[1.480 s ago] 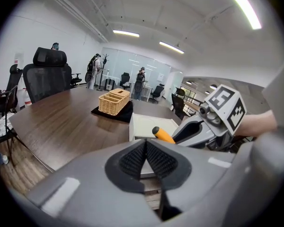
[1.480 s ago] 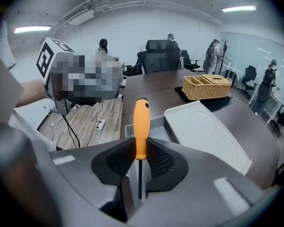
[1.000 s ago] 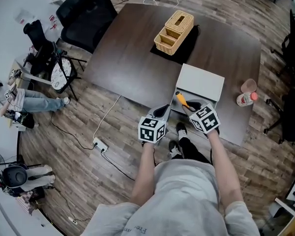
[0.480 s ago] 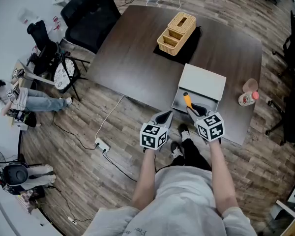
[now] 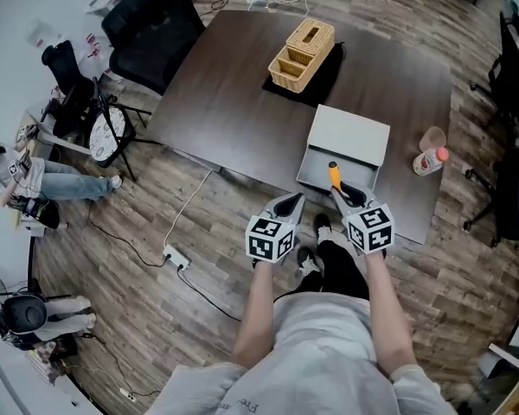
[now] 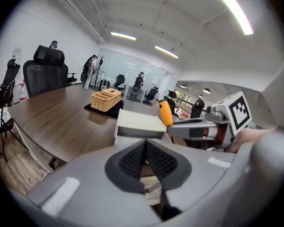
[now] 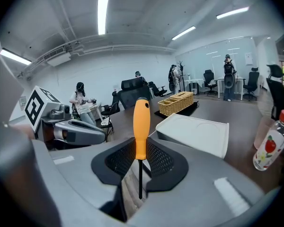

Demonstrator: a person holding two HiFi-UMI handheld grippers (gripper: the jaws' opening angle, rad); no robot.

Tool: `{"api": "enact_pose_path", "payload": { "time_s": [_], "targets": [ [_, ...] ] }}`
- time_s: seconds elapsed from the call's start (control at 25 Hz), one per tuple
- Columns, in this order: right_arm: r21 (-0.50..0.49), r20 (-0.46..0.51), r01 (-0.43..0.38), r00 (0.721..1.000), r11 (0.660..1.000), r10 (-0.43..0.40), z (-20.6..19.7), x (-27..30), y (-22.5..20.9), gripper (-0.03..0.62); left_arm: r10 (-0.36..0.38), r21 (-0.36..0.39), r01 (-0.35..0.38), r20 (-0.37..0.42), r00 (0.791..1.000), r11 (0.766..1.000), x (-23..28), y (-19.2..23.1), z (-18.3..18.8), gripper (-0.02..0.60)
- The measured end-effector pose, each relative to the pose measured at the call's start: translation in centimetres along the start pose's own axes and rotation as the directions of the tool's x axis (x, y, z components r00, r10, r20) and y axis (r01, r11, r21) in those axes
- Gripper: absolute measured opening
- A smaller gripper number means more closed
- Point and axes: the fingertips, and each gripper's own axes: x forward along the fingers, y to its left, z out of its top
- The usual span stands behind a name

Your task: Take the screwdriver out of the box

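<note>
The right gripper [image 7: 140,157] is clamped on the screwdriver [image 7: 141,126], which stands handle up with its shaft hanging down. The left gripper [image 6: 146,161] hovers beside it, jaws together and empty. The screwdriver is over the near edge of the box [image 5: 350,137], so the lift-out looks nearly done. The next move calls for carrying it clear to bare desk [image 5: 233,85]. The bottle [image 7: 269,145] label shows strawberries; its print is unreadable.

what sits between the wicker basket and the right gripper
The white box; the head view shows it. The right gripper, shut on the screwdriver, is at the box's near side, with the wicker basket beyond.
</note>
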Motion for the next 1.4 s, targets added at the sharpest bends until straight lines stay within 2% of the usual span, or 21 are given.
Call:
{"api": "enact_pose_path", "payload": {
  "time_s": [0.48,0.68,0.84,1.12,1.4],
  "targets": [
    [0.057,0.075,0.069,0.994,0.996,-0.074,-1.1,-2.3,-1.3,0.071,-0.061,0.041,0.061,0.005,0.998,0.997,1.4,-2.7,0.6,0.054],
    [0.100,0.101,0.067,0.992,0.993,-0.077,-1.9,-2.4,-1.2,0.071,-0.081,0.082,0.083,-0.031,0.996,0.993,1.8,-3.8,-0.5,0.054],
    [0.110,0.103,0.061,0.992,0.992,-0.072,-2.5,-2.3,-1.1,0.071,-0.073,0.092,0.078,-0.048,0.996,0.993,1.6,-3.7,-1.0,0.054],
    [0.146,0.128,0.056,0.989,0.988,-0.075,-2.7,-2.2,-1.1,0.072,-0.050,0.091,0.053,-0.043,0.998,0.994,0.6,-3.0,-1.0,0.054],
    [0.141,0.144,0.040,0.988,0.989,-0.061,-2.1,-2.2,-0.5,0.071,-0.042,0.078,0.044,-0.028,0.999,0.996,-0.1,-2.8,-1.1,0.054]
  ]
}}
